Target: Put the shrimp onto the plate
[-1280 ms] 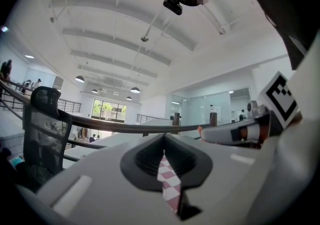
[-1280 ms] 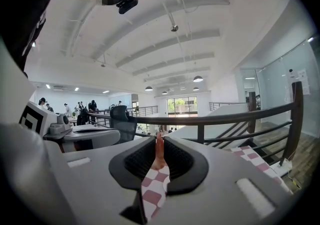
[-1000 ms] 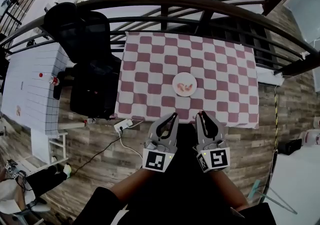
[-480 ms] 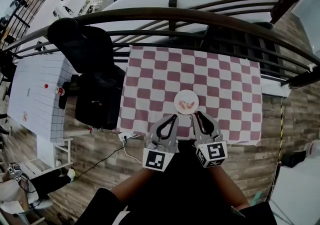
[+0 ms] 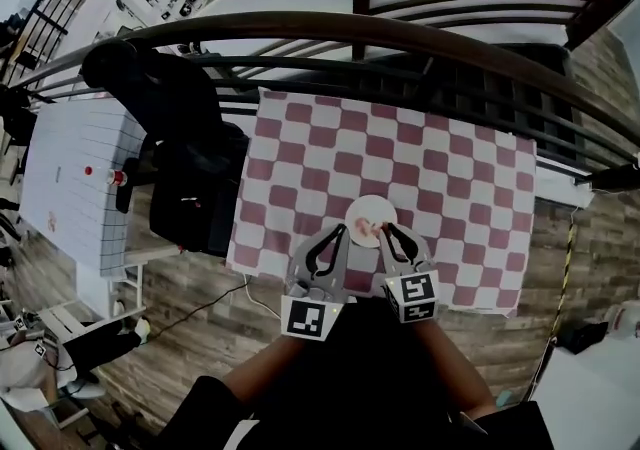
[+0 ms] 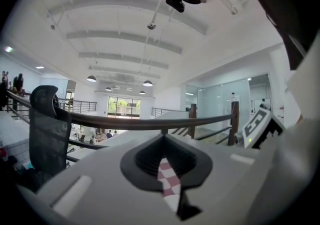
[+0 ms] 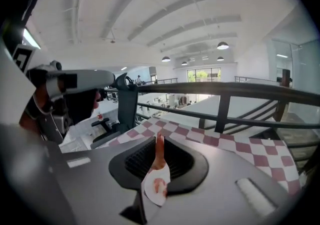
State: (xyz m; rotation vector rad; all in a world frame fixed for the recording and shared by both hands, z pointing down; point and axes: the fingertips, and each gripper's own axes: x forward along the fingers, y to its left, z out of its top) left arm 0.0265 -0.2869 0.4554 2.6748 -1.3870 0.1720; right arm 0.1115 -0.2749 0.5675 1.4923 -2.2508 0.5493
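A small white plate (image 5: 372, 208) sits on the red-and-white checkered tablecloth (image 5: 400, 148), near its front edge, with pink shrimp (image 5: 366, 229) lying on it. My right gripper (image 5: 389, 231) hovers over the plate's near rim. In the right gripper view its jaws are shut on a thin orange shrimp (image 7: 159, 150) that sticks up between the tips, and the plate (image 7: 156, 189) shows below through the slit. My left gripper (image 5: 337, 235) is just left of the plate, shut, with nothing in it; only a strip of the cloth (image 6: 167, 179) shows between its jaws.
A dark curved railing (image 5: 350, 30) runs along the table's far side. A black office chair (image 5: 150, 88) and a black bag (image 5: 195, 198) stand left of the table, beyond them a white table (image 5: 70, 173). A cable lies on the wood floor (image 5: 210, 298).
Both grippers have moved forward from the table's front edge toward the plate. The right gripper's tips now reach the plate's near rim. The plate has not moved.
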